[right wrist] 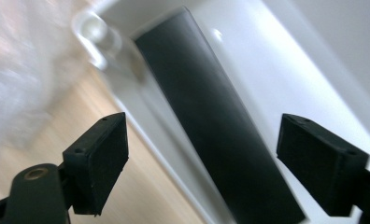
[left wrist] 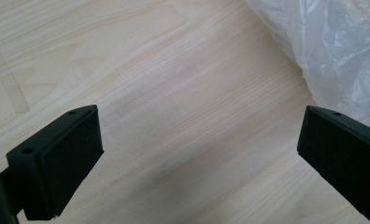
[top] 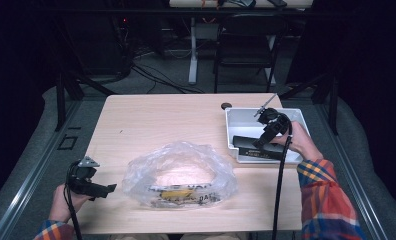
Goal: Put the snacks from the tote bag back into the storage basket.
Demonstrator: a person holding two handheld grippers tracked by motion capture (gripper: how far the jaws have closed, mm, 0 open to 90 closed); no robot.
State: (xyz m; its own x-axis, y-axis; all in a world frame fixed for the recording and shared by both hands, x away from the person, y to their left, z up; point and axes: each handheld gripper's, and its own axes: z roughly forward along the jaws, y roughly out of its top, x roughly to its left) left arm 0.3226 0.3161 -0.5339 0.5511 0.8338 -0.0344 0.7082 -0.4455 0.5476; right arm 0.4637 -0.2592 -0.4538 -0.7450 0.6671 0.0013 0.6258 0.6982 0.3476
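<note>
Right tongs (top: pixel 264 137) hung over the white bin (top: pixel 229 131) at the right side of the desk (top: pixel 151 117), jaws spread wide, nothing between the pads. The black box (top: pixel 250 148) lay flat inside the bin along its near wall, released, straight under those tongs; in the right gripper view the box (right wrist: pixel 216 126) ran long between the 2 jaws without touching either. Left tongs (top: pixel 102 190) rested low near the desk's front-left corner, also spread and empty, with the clear plastic bag (top: pixel 178 175) just beside them; the bag's edge (left wrist: pixel 332 51) showed past the right jaw in the left gripper view.

Risks from here, as a guess:
- Cable off the right tongs draped across the bin's front rim, so a fast pull-back could snag it and drag or tip the bin.
- Bin sat close to the desk's right edge; a shove could slide it off.
- Bag was loose and crinkly with items inside; a 1-sided pinch by the left tongs could spill them or slide the whole bag.
- Small dark thing (top: pixel 226 105) behind the bin could get knocked; what it was, can't tell.
</note>
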